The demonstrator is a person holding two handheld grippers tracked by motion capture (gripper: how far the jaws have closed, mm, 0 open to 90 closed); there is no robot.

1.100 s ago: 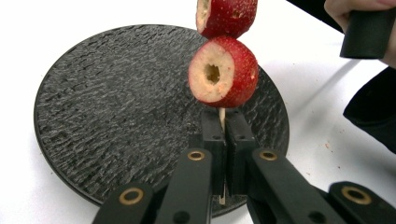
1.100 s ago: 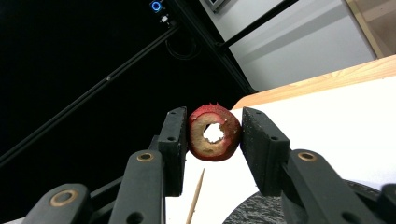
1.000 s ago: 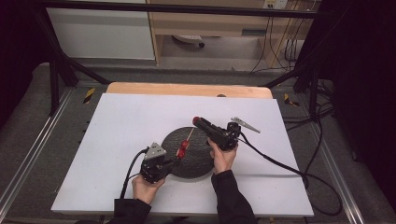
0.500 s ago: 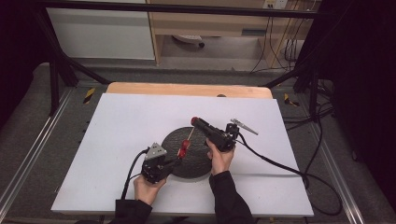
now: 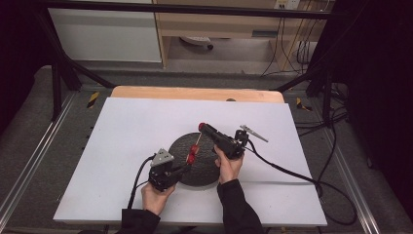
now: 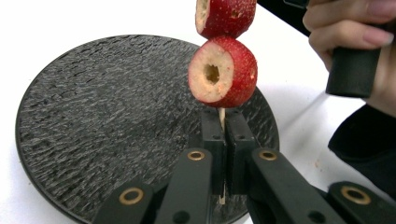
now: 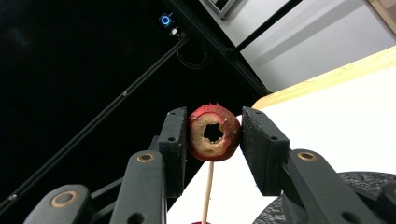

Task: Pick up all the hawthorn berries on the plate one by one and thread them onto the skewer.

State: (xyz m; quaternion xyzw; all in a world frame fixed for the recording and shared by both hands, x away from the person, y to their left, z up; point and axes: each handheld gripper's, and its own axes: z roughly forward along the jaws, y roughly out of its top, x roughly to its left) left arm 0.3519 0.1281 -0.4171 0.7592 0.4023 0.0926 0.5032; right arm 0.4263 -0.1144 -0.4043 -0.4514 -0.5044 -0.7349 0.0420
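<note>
Skewer (image 6: 222,117) — thin wooden stick, bottom end clamped tight in the left gripper (image 6: 223,140), jaws fully closed on it, held over the near-right part of the black textured plate (image 6: 107,116). Two cored red fruit pieces (image 6: 223,70) already sit on the stick just above those jaws, one stacked over the other. Farther up, the right gripper (image 7: 214,140) squeezes a third cored fruit (image 7: 214,132) between its pads at the stick's top end; the stick (image 7: 208,191) runs down below it, looks lined up with the core hole. In the high view the left gripper (image 5: 171,170) is at the plate's near-left edge, the right gripper (image 5: 208,129) over its far side, the white table (image 5: 122,126) all around.

To do it well: keep the left grip steady and the stick straight, push the fruit down along the stick's axis — not sideways, or the stick likely bends or snaps. Moderate squeeze on the fruit, probably soft. Slide until it meets the upper piece, then release.
</note>
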